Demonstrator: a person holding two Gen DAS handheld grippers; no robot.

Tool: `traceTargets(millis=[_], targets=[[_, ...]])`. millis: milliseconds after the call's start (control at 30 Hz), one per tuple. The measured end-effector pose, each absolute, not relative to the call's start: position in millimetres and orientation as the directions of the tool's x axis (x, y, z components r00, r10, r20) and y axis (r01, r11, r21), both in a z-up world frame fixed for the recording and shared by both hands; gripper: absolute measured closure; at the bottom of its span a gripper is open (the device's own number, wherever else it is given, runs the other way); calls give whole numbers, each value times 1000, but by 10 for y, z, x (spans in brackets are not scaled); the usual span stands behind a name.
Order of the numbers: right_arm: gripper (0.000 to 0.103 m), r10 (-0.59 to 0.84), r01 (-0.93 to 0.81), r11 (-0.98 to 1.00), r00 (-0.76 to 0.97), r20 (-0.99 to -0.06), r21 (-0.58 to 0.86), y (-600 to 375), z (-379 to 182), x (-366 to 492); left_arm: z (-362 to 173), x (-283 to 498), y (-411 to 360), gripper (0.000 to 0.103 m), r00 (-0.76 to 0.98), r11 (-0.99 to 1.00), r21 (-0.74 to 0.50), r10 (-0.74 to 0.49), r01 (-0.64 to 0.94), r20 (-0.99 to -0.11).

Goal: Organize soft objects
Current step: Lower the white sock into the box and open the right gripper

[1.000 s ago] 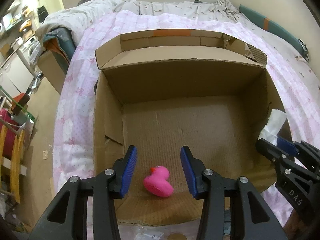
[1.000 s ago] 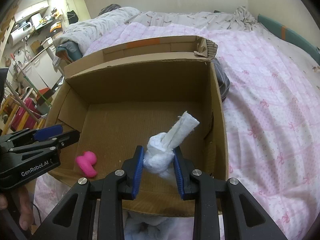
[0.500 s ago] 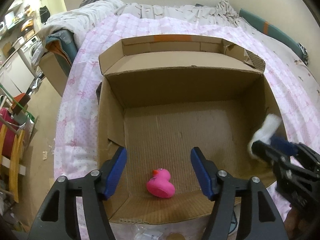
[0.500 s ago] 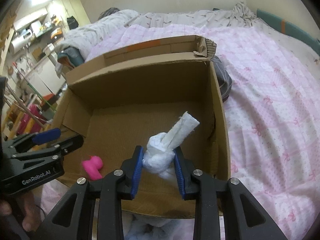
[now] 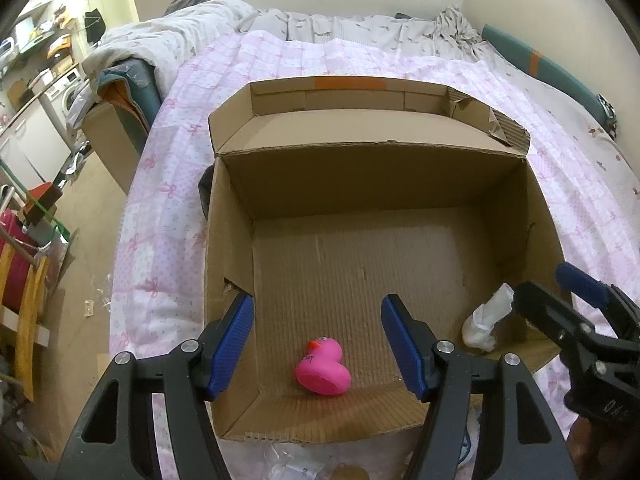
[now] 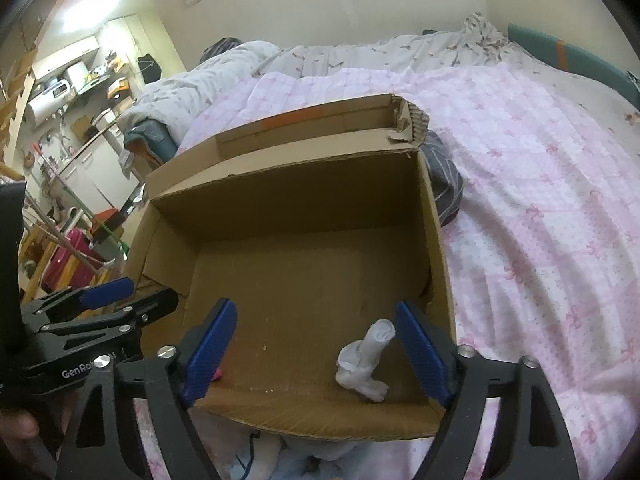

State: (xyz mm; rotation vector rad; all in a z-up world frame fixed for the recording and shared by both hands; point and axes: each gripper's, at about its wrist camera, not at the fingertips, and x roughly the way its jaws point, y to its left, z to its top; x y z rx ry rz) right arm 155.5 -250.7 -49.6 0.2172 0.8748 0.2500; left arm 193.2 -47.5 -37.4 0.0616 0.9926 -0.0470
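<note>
An open cardboard box (image 5: 400, 176) (image 6: 280, 184) sits on a pink bedspread. A pink rubber duck (image 5: 322, 372) lies on the box floor near its front wall. My left gripper (image 5: 316, 344) is open and empty just above the duck. A white knotted cloth (image 6: 366, 362) (image 5: 486, 320) lies on the box floor in the front right corner. My right gripper (image 6: 316, 352) is open and empty above it. The duck is almost hidden behind the left finger in the right wrist view.
The bed carries a grey rumpled duvet (image 5: 360, 28) at the far end. A dark striped cloth (image 6: 446, 184) lies beside the box's right wall. Pale soft items (image 6: 280, 456) lie below the box's front edge. Furniture and clutter (image 5: 32, 216) stand on the floor to the left.
My right gripper opened and let the white cloth drop onto the box floor. My left gripper opened wider and drew back a little from the duck.
</note>
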Motion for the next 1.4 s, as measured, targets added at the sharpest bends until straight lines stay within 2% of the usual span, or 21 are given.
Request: traceTargets(millis=[300, 400, 900, 1400], targets=[[6, 293, -117, 951, 633, -717, 286, -2511, -492, 1582, -354, 1861, -390, 40, 551, 998, 25, -10, 55, -834], [0, 295, -115, 950, 643, -707, 291, -2517, -474, 1574, -343, 1857, -368, 40, 550, 999, 14, -13, 44, -835], [0, 254, -101, 963, 661, -706, 251, -2513, -421, 1468, -229, 1718, -252, 40, 567, 1000, 18, 7, 14, -824], [0, 274, -131, 960, 642, -716, 249, -2470, -243, 1272, -124, 1418, -115, 40, 562, 1000, 10, 6, 3, -827]])
